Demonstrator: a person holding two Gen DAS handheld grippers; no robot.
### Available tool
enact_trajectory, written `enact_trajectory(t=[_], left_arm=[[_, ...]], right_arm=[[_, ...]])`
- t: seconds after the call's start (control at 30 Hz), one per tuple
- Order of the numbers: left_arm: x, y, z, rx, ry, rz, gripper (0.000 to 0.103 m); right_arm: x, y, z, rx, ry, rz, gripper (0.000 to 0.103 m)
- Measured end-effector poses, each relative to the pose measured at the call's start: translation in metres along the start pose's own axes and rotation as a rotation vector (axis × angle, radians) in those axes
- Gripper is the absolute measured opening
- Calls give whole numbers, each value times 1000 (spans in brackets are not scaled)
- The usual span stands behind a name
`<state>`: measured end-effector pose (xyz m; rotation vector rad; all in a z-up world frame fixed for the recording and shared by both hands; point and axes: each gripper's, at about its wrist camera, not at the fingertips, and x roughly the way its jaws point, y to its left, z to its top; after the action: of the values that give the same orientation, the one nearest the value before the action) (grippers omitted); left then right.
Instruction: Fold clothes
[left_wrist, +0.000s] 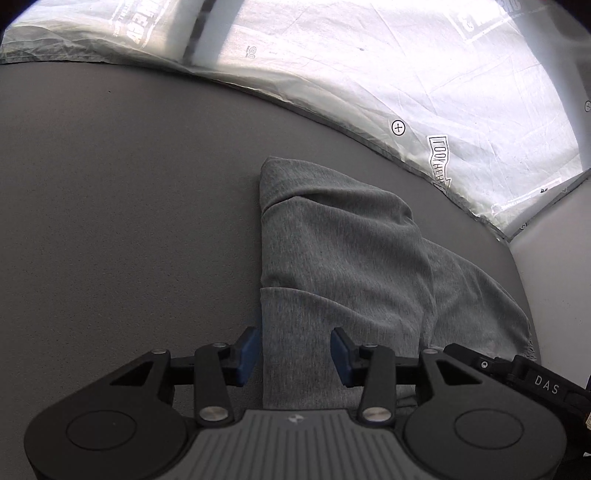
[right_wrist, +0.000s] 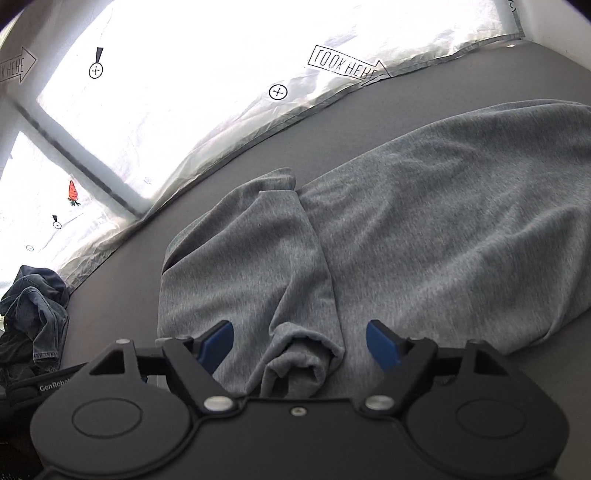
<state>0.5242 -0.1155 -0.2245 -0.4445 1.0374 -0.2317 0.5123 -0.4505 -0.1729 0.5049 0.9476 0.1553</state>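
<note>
On the dark grey bench (left_wrist: 110, 221) lies a grey knit garment (left_wrist: 332, 258), partly folded, its cloth doubled over in soft ridges. In the left wrist view its straight folded edge runs away from the camera, and the left claw (left_wrist: 294, 356) hangs just above the near end of it with its blue pads (left_wrist: 246, 354) spread wide, one pad off the cloth edge over the bare bench, the other over the fabric; nothing is gripped. In the right wrist view the garment (right_wrist: 424, 229) spreads broadly to the right, with a sleeve (right_wrist: 266, 258) folded across it toward the camera and its open cuff (right_wrist: 299, 354) lying between the fingers of the right claw (right_wrist: 300, 343), which also stands wide and holds nothing. Along the far bench edge runs a crinkled translucent sheet (right_wrist: 221, 122) printed with crosshair marks and "LOOK HERE" arrows. A heap of dark denim clothing (right_wrist: 33, 306) sits at the left end of the bench, well apart from the grey garment.
</note>
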Motion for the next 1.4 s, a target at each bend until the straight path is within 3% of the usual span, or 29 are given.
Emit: enact_trajectory(t=[0.13, 0.17, 0.23, 0.27, 0.37, 0.5, 0.67, 0.73, 0.8, 0.83, 0.93, 1.1, 1.3, 1.4], left_arm=[[12, -3, -14, 8, 36, 7, 45], [13, -4, -17, 10, 35, 6, 44], [10, -5, -22, -2, 29, -7, 20], [8, -6, -22, -6, 34, -14, 19], [0, -10, -24, -4, 51, -33, 16], [-4, -15, -38, 13, 108, -17, 16], [-11, -14, -60, 53, 153, 7, 19], [-13, -12, -61, 71, 159, 13, 22], [-14, -5, -62, 55, 168, 13, 28], [-14, -1, -64, 40, 173, 9, 28], [-21, 9, -68, 25, 148, 1, 28], [-34, 25, -63, -10, 90, -59, 33], [-29, 26, -52, 17, 40, -115, 41], [-22, 17, -42, 53, 31, -96, 45]], right_arm=[[7, 0, -6, 0, 23, -14, 63], [7, 0, -7, -7, 22, -9, 54], [8, -1, -8, -21, 21, 0, 27], [8, -1, -9, -28, 20, 4, 12], [-4, 0, -11, -53, -14, 18, 9], [-29, -3, -17, -73, -49, 14, 8], [-15, -25, -30, 17, 49, -53, 12], [-17, -26, -29, 37, 41, -68, 20], [-19, -25, -29, 42, 29, -97, 39], [-21, -24, -29, 36, 18, -121, 40], [-30, -13, -34, -18, -17, -168, 40], [-42, 29, -51, -240, -111, -283, 40], [-42, 32, -64, -146, -110, -316, 39], [-54, 25, -72, -125, -119, -328, 39]])
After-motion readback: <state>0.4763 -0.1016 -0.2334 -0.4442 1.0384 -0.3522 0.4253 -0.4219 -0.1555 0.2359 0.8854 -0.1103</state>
